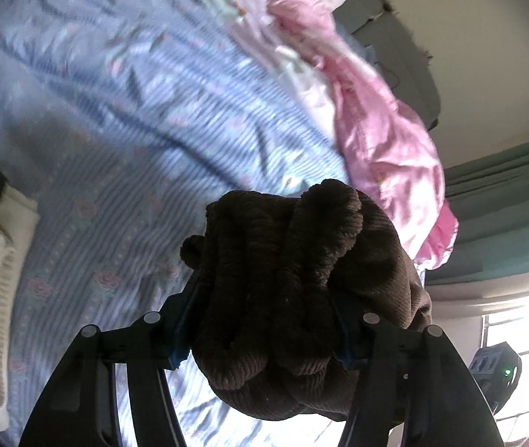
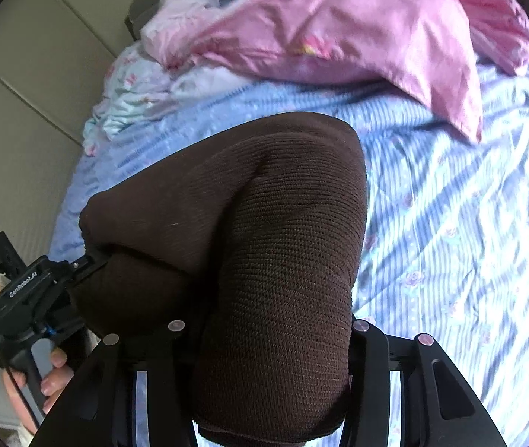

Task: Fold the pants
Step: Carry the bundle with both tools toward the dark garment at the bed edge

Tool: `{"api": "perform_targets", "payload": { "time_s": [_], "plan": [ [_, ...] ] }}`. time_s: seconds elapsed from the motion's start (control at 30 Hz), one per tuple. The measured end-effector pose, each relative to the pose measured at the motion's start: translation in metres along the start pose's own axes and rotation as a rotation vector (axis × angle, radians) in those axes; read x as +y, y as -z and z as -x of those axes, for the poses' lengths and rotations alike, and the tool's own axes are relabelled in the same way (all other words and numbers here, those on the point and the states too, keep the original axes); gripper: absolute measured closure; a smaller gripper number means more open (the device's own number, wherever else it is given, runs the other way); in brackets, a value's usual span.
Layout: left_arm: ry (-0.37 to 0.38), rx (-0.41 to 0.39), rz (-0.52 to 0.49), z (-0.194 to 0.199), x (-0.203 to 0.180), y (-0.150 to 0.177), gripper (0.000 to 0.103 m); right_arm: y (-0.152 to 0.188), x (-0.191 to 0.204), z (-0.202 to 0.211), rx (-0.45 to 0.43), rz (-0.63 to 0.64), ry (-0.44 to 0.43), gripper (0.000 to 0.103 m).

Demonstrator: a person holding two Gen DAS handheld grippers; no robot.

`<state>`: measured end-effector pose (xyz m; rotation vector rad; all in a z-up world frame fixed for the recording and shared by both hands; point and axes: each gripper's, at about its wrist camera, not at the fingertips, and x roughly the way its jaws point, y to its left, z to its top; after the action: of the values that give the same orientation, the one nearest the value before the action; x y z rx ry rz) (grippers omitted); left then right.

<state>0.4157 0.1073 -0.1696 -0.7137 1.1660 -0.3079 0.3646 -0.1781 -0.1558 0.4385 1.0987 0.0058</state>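
The brown ribbed pants point(image 2: 264, 246) hung in the air above the blue striped bedsheet point(image 2: 450, 223), gripped at two places. In the right wrist view the right gripper point(image 2: 264, 342) had its fingers closed on a broad, flat stretch of the fabric, which rose from between them away from the camera, bent over at a rounded fold near the top, and then ran down and to the left to the left gripper point(image 2: 89, 257), which pinched the fabric's far end; so the garment's long axis lay doubled over between the two tools, the fold pointing toward the pink quilt point(image 2: 338, 37) at the head of the bed. In the left wrist view the left gripper point(image 1: 264, 320) was clamped on a thick, bunched wad of the pants point(image 1: 294, 279), with rolls of corduroy-like cloth bulging past both fingers. A hand point(image 2: 52, 383) held the left tool's handle.
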Motion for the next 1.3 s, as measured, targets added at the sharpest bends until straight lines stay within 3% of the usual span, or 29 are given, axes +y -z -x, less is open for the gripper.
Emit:
{"api": "perform_targets", "payload": {
  "time_s": [0.3,0.6,0.8,1.03,1.3],
  "plan": [
    [0.021,-0.137,-0.064,0.106,-0.017,0.001,0.046,0.013,0.05,0.073,-0.095,0.039,-0.077,0.056],
    [0.014,-0.259,-0.082,0.208,0.004,0.001,0.046,0.037,0.125,0.119,-0.143,0.111,-0.157,0.056],
    [0.003,-0.346,-0.076,0.282,0.033,-0.001,0.046,0.055,0.185,0.139,-0.165,0.171,-0.213,0.056],
    [-0.056,-0.429,-0.048,0.358,0.094,-0.01,0.046,0.086,0.268,0.141,-0.14,0.251,-0.289,0.057],
    [-0.106,-0.451,0.028,0.381,0.166,-0.019,0.048,0.119,0.335,0.114,-0.083,0.331,-0.346,0.057]
  ]
}}
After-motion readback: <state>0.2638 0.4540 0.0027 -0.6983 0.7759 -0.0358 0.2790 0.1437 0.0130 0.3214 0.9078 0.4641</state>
